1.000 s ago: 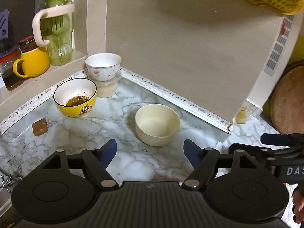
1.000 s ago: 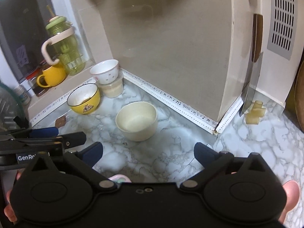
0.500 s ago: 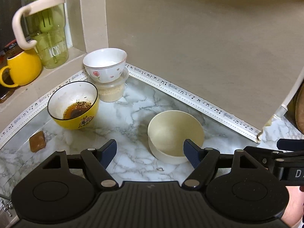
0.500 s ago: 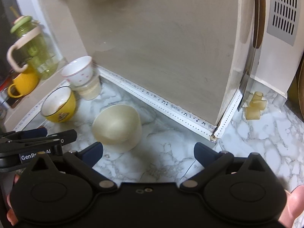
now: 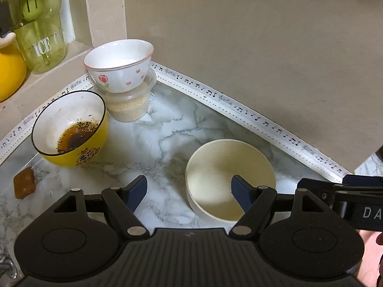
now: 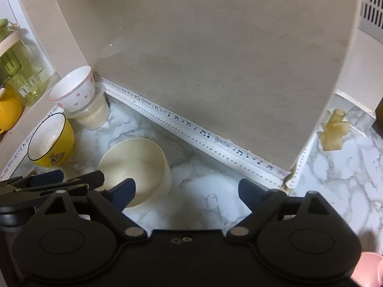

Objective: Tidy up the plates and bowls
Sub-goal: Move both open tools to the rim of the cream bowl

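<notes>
Jaws of both left gripper [image 5: 189, 191] and right gripper [image 6: 186, 191] gape wide, empty, near cream bowl [image 5: 215, 167].

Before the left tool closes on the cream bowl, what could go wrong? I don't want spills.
1. The left tool is open with one finger over the cream bowl; a rim pinch may tip it.
2. The yellow bowl nearby holds dark sauce that could spill if nudged.
3. The flowered bowl perches on a plastic tub.

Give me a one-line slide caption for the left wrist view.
Open left gripper reaching the empty cream bowl on the marble counter, one fingertip over its rim.
</notes>
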Motion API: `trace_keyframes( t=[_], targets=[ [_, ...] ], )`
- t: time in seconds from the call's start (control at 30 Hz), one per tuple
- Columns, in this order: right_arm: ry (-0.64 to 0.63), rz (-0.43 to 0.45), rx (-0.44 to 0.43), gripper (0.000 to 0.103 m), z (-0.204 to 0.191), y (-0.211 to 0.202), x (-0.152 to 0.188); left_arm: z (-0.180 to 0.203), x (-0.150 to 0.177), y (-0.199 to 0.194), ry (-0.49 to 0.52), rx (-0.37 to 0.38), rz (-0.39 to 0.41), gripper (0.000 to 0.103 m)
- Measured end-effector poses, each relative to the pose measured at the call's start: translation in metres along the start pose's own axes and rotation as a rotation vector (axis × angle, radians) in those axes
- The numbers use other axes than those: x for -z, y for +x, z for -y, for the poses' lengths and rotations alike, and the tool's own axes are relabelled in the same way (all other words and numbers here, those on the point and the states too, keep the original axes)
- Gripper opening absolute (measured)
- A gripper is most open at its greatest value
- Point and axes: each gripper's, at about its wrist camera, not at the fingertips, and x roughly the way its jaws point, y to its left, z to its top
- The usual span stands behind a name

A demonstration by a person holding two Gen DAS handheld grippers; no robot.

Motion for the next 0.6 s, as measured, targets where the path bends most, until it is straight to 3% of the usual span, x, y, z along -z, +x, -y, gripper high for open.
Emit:
trace_keyframes(
  t=[0.37,0.47,0.6],
  targets=[
    [0.008,-0.055,0.001,0.072,-0.012,0.041,-0.007,-0.01,-0.007,0.034,-0.037,-0.017,-0.06,0.076],
    [0.007,-0.07,-0.005,0.063,-0.015,0.047,-0.007,-0.011,-0.007,0.037,-0.035,-0.035,-0.056,0.076],
    [0.001,-0.084,-0.011,0.056,-0.018,0.054,-0.008,-0.013,-0.008,0.041,-0.044,-0.033,-0.071,0.066]
  ],
)
